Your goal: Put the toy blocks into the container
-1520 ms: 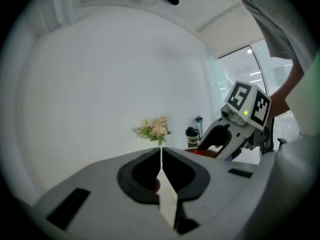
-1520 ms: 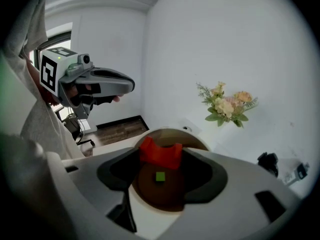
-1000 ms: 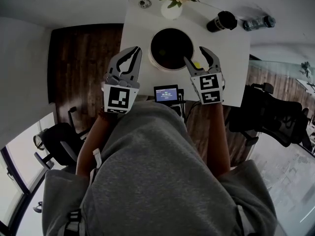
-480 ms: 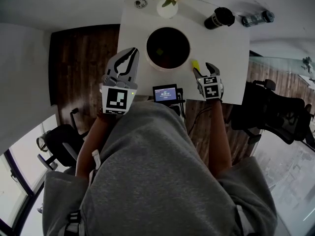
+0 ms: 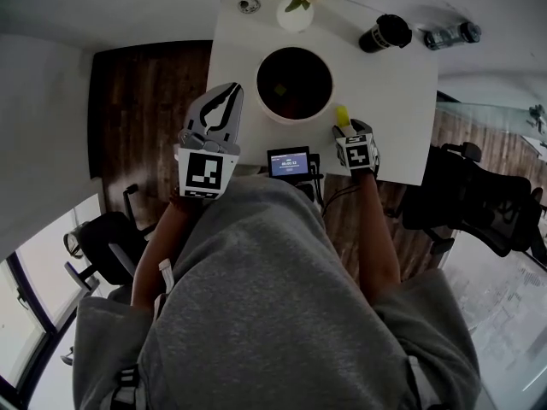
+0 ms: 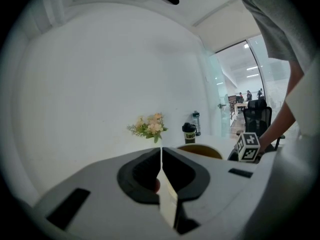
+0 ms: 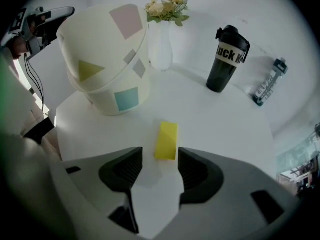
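The right gripper (image 5: 352, 131) has dropped from above the container (image 7: 102, 81) to the tabletop (image 7: 225, 124). Its fingers (image 7: 122, 171) have just been narrowing but stand apart. The near end of the yellow block (image 7: 166, 140) lies between their tips, unpressed, on the tabletop near the container. The left gripper (image 6: 161, 160) hovers by the tabletop's left edge, fingers pressed together, empty.

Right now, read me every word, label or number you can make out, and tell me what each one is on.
"LUCK", then a letter cut off by the curve: on the black tumbler.
Too small to read: lit figures on the small screen.
Too blurred to read: the label on the water bottle.
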Tool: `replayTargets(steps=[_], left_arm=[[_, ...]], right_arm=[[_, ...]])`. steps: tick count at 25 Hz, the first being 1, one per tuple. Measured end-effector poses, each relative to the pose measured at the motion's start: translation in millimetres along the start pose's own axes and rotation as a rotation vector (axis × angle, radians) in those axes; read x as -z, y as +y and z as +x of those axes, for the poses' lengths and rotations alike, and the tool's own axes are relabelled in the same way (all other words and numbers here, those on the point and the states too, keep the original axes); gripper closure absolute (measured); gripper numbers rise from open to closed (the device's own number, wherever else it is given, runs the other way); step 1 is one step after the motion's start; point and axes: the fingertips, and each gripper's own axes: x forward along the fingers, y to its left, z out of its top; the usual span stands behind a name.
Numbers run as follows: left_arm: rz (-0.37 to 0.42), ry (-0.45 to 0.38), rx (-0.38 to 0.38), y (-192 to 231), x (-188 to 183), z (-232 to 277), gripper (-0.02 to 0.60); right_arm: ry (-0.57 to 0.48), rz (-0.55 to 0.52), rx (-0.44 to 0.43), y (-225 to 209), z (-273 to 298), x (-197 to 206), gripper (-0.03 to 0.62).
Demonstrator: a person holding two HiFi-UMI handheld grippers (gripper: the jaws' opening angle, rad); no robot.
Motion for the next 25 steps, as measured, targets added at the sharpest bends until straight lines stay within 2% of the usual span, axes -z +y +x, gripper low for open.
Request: replayTargets(steps=[6, 7, 8, 18, 25], left_arm=[[0.004, 0.0, -0.002, 1.6, 0.8, 0.2, 0.566], [0.002, -0.002, -0.001, 1.1, 0.5, 0.2, 0.566], [0.0, -0.003, 0.0, 0.9, 0.4, 0.2, 0.566], [0.027, -0.029, 0.009, -0.3, -4.7, 0.1, 0.566], [0.022, -0.045, 0.016, 0.5, -8.9, 1.4, 0.566]], right_arm=[[0.009, 0.052, -0.028, 3.7, 4.0, 4.0, 0.398], [0.01, 0.052, -0.026, 4.0, 3.9, 4.1, 0.414], [0.011, 0.05, -0.019, 4.2, 3.6, 4.1, 0.46], [-0.061, 0.073, 0.041, -11.0, -19.3, -19.0, 0.465], [-0.171, 0.07, 0.096, -28.1, -58.3, -63.4, 0.467]])
